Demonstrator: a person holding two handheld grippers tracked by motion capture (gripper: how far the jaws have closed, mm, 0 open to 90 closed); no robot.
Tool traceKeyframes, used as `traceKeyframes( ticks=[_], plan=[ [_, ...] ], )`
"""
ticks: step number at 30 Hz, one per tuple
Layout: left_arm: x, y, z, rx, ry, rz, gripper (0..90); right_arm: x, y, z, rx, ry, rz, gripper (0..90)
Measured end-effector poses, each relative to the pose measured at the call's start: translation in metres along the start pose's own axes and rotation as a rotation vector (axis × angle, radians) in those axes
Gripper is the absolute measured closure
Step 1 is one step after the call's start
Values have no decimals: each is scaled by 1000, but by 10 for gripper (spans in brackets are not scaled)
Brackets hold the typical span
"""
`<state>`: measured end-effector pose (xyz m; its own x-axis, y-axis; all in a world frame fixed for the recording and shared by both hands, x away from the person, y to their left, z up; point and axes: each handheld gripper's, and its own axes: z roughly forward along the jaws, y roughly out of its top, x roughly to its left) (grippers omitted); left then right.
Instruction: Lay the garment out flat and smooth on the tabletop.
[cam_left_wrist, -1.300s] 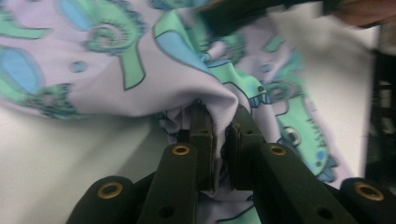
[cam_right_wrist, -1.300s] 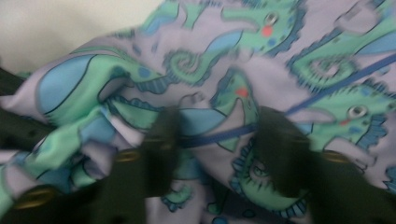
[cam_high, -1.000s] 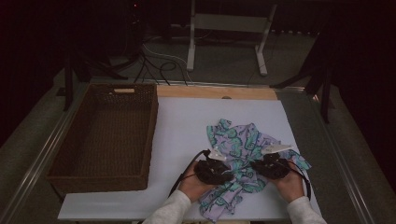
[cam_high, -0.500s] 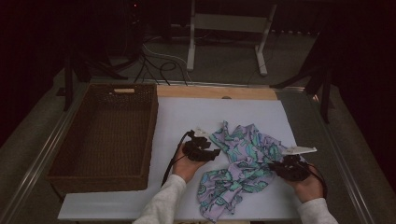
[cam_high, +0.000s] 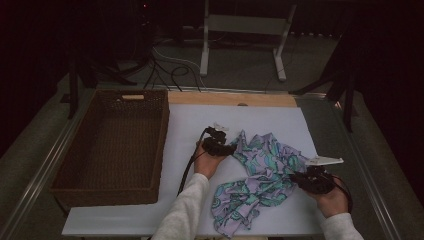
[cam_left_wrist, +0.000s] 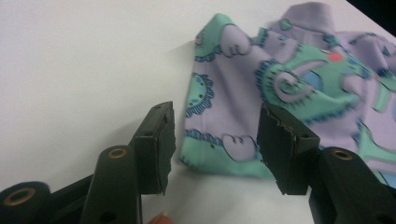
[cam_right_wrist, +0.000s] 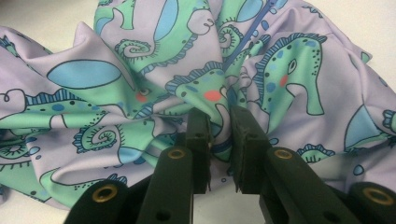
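A lilac cloth (cam_high: 265, 170) printed with green seahorses lies rumpled on the white table top (cam_high: 200, 120). My left gripper (cam_high: 231, 148) is at the cloth's far left corner. Its jaws have just been opening and now stand open (cam_left_wrist: 215, 144). The cloth's corner (cam_left_wrist: 219, 140) lies flat on the table between them, and the pads are off it. My right gripper (cam_high: 295, 177) is at the cloth's right side. It is shut (cam_right_wrist: 220, 140) on a bunched fold of the cloth (cam_right_wrist: 140, 70).
A large brown wicker basket (cam_high: 162, 145) stands along the table's left side. A wooden strip (cam_high: 230, 98) borders the far edge. Bare white surface lies between basket and cloth. Cables and a white stand (cam_high: 240, 30) are on the floor beyond.
My left hand has moved away from the front and to the left, to the cloth's far corner. My right hand has shifted right. The cloth now lies drawn out wider between them.
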<state>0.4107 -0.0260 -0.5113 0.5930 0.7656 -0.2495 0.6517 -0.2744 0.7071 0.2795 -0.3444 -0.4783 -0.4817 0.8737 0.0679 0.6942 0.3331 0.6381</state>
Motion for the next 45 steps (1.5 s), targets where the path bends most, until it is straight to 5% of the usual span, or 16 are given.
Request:
traceKeyframes(
  ticks=[4,8,11,13,14,15,19,26,37,39,41,45],
  plan=[
    [1,0,9,20,32,-13,461,-1,-1,1,5,10,-4,783],
    [-7,-1,16,58,105,34,475,-1,-1,1,1,13,-4,779],
    [-13,-1,15,88,156,75,622,0,-1,1,0,13,-4,776],
    [-14,-1,13,103,155,85,769,0,0,1,-2,14,-3,776],
    [-14,-1,13,103,155,85,769,0,0,1,-5,14,-5,776],
    [-16,-1,8,128,173,126,844,2,1,1,-14,13,-3,776],
    [-9,-1,-1,146,262,159,886,5,3,0,-35,28,-18,759],
    [19,-5,-22,136,372,134,888,10,9,2,-86,44,-9,455],
    [58,-24,-53,130,496,25,888,5,8,-3,-131,15,32,407],
    [62,-29,-58,136,500,-5,885,4,8,-4,-135,8,32,400],
    [62,-32,-60,122,452,-32,871,2,8,-4,-137,5,35,394],
    [54,-28,-65,58,380,23,676,1,8,-4,-140,-5,45,383]
  ],
)
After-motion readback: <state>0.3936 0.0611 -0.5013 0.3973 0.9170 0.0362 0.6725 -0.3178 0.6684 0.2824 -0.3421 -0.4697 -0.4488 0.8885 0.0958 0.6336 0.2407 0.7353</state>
